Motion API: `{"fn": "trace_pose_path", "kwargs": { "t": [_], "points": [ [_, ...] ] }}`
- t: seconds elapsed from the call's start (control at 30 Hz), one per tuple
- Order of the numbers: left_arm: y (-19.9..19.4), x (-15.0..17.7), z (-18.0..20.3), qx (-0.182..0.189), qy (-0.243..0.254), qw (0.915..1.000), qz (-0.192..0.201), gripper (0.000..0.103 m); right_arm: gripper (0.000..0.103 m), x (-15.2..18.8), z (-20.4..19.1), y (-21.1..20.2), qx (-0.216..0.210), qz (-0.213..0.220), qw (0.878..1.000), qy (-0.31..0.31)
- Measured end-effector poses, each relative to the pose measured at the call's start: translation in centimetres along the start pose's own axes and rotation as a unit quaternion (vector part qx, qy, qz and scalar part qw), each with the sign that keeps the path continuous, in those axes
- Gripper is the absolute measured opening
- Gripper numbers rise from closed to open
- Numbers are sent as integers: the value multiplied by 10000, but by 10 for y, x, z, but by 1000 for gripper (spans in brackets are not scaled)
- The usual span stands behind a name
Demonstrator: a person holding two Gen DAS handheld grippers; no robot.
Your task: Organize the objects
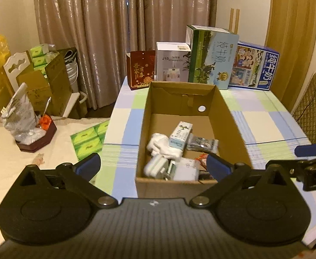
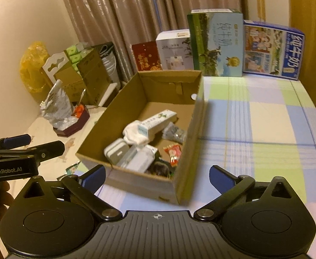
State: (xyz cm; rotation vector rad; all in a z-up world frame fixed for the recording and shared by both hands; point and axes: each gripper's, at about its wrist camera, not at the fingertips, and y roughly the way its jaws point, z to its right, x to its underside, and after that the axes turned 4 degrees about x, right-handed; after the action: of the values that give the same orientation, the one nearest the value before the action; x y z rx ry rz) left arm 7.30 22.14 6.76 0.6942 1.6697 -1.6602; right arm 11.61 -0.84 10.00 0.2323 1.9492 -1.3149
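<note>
An open cardboard box (image 1: 227,112) (image 2: 106,125) stands on the checked tablecloth. Inside lie a white sock (image 1: 164,146) (image 2: 134,135), a long white and green carton (image 1: 180,135) (image 2: 158,122), a white charger (image 1: 157,167) (image 2: 117,152), a dark foil packet (image 1: 203,143) (image 2: 174,132), a red snack packet (image 2: 173,154) and other small white items. My left gripper (image 1: 153,166) is open and empty just before the box's near wall. My right gripper (image 2: 157,176) is open and empty, near the box's front corner.
Milk cartons (image 1: 212,58) (image 2: 218,43), a white appliance box (image 1: 172,62) and a red gift box (image 1: 140,70) line the table's far edge. Green tissue packs (image 1: 88,139), a silver bag (image 1: 20,116) and stacked cardboard boxes (image 1: 47,84) lie left.
</note>
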Motion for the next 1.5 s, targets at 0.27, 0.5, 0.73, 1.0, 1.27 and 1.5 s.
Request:
{"fn": "trace_pose_path", "kwargs": {
  "t": [0.27, 0.5, 0.73, 1.0, 1.27, 1.5],
  "points": [
    [-33, 18, 9, 249, -170, 9994, -177, 102, 101, 25, 1, -28, 96, -100, 9997, 192],
    [-54, 33, 14, 211, -302, 9991, -187, 102, 101, 41, 0, -44, 217, -181, 9994, 206],
    [-64, 47, 21, 120, -262, 9992, -259, 102, 101, 52, 0, -54, 255, -260, 9987, 362],
    [-71, 59, 31, 75, -124, 9992, -376, 102, 101, 58, 0, -61, 288, -251, 9987, 337],
    [-74, 65, 35, 54, -104, 9989, -462, 102, 101, 64, 2, -61, 303, -299, 9987, 290],
    [-75, 66, 39, 110, -115, 9987, -484, 102, 101, 66, 4, -61, 331, -297, 9986, 290]
  ]
}}
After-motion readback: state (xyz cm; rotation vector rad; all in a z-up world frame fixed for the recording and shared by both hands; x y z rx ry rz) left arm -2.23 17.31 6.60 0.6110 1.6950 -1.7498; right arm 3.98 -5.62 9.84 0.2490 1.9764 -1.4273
